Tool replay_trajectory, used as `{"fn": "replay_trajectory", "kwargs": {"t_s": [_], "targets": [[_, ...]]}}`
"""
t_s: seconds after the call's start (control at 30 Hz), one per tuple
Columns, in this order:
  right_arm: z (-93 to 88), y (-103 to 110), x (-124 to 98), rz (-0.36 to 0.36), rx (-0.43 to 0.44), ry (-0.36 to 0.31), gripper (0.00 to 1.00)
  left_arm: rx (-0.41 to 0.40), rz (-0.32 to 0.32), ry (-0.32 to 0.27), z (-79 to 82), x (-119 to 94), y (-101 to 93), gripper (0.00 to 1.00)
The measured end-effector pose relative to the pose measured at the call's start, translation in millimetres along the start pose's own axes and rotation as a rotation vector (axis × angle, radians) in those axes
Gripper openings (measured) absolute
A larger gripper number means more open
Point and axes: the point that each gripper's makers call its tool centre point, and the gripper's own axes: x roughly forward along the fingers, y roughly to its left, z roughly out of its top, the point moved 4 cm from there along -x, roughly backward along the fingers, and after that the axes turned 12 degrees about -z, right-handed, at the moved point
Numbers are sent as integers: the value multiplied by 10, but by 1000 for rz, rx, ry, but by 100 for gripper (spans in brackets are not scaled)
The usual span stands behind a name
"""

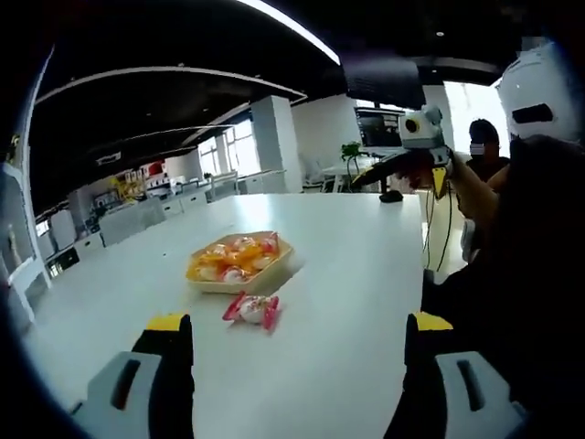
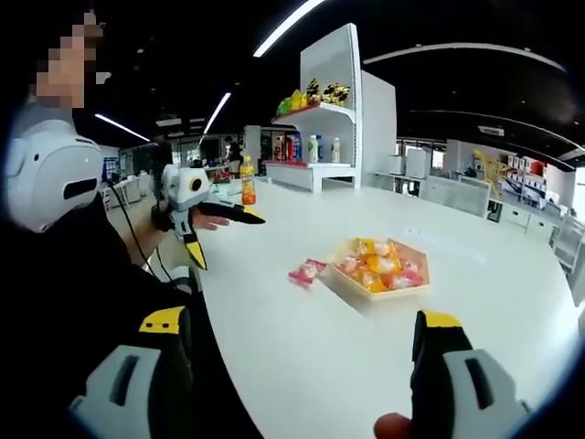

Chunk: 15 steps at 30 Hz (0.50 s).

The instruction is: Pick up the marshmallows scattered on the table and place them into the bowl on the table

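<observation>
With both jaws spread wide and empty, the left gripper point(image 1: 297, 352) should be lowered squarely over the wrapped marshmallow point(image 1: 252, 309) lying on the table point(image 1: 356, 265) just beside the filled bowl point(image 1: 239, 261).

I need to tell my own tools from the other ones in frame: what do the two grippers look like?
Both match. The left gripper and right gripper each have black jaws with yellow tips, backed by grey housings with dark slots. The person wears dark sleeves. Across the white table, another person holds a similar white-bodied gripper with black, yellow-tipped jaws; a dark cable hangs near it.
</observation>
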Motion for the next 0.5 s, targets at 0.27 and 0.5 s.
{"fn": "replay_trajectory", "kwargs": {"t_s": [0.27,0.5], "targets": [[-17,14,15,7,-1,2,97,56,69,23,12,91,145,95],[-24,-8,-5,-1,2,2,97,65,145,34,-126,220,337,93]]}}
